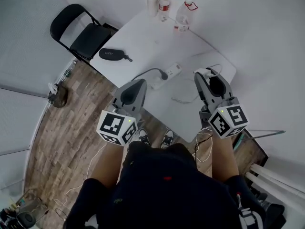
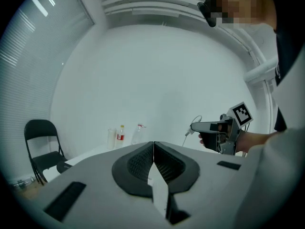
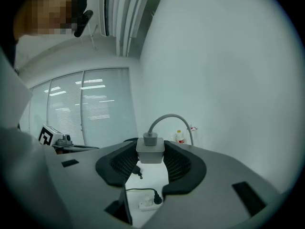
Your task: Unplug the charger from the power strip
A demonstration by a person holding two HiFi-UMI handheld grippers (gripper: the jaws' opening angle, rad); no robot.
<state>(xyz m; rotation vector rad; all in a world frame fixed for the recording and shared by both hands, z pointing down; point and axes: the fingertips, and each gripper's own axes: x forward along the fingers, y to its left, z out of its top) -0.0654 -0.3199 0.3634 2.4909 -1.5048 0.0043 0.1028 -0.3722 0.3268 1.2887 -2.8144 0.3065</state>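
The white power strip lies on the white table, with a black plug still in it. My right gripper is shut on the white charger, held in the air above the table; its grey cable arcs up and away from it. Below the jaws in the right gripper view, the power strip and black plug show on the table. My left gripper hovers left of the strip, jaws shut and empty. The left gripper view also shows the right gripper off to the right.
A black pouch lies on the table's left part. Two bottles and a cup stand at the far end. A black folding chair stands left of the table on the wooden floor.
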